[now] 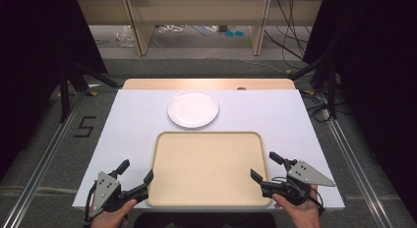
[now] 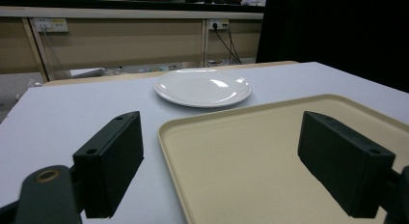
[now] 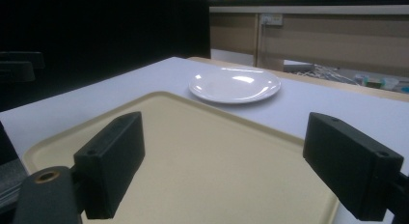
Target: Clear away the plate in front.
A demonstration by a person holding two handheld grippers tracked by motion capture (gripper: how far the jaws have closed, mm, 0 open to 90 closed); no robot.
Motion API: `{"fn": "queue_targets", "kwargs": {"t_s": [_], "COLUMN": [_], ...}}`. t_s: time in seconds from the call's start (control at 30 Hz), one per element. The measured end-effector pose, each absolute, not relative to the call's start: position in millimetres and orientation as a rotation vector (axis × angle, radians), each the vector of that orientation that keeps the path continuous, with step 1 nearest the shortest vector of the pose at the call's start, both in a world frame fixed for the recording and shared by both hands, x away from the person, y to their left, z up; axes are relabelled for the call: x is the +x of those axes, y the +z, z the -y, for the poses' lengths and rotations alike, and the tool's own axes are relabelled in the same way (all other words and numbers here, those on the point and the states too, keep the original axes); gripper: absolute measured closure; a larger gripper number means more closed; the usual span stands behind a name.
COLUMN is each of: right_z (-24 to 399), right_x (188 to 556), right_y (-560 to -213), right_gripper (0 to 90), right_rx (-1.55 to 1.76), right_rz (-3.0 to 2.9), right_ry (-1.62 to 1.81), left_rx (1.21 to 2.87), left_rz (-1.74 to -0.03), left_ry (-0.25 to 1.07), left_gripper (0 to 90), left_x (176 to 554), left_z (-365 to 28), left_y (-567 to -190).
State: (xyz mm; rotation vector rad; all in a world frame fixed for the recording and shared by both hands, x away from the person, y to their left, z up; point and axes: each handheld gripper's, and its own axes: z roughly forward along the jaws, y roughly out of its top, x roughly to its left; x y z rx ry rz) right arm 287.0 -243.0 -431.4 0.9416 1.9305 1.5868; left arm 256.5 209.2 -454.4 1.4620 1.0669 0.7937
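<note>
Two grippers sat spread wide and empty. The left gripper straddled the beige tray's near-left corner, so closing there could've nudged the tray toward the white plate, which sat just past it, well ahead of the jaws. Same risk with the right gripper at the tray's near-right edge. White tabletop looked slick; cables trailed beyond.
</note>
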Motion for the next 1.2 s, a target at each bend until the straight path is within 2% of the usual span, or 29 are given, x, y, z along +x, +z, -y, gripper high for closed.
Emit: {"fn": "queue_targets", "kwargs": {"t_s": [0.43, 0.57, 0.9, 1.2], "right_z": [242.2, 242.3, 242.0, 242.3], "right_x": [288.3, 288.3, 288.5, 288.7], "right_y": [-431.9, -432.5, -432.7, -432.7], "right_gripper": [15.7, 15.7, 15.9, 16.0], "right_rx": [0.916, 0.924, 0.922, 0.918], "right_rz": [-1.931, -1.932, -1.938, -1.942], "right_ry": [1.602, 1.603, 1.609, 1.614], "left_rx": [1.467, 1.401, 1.431, 1.374], "left_rz": [-1.070, -1.088, -1.088, -1.111], "left_ry": [0.777, 0.702, 0.692, 0.573], "left_gripper": [16.1, 16.1, 16.1, 16.2], "left_x": [258.7, 262.1, 266.7, 283.6], "left_z": [-203.6, -197.5, -190.7, -186.2], "left_y": [-454.4, -454.7, -454.5, -453.1]}}
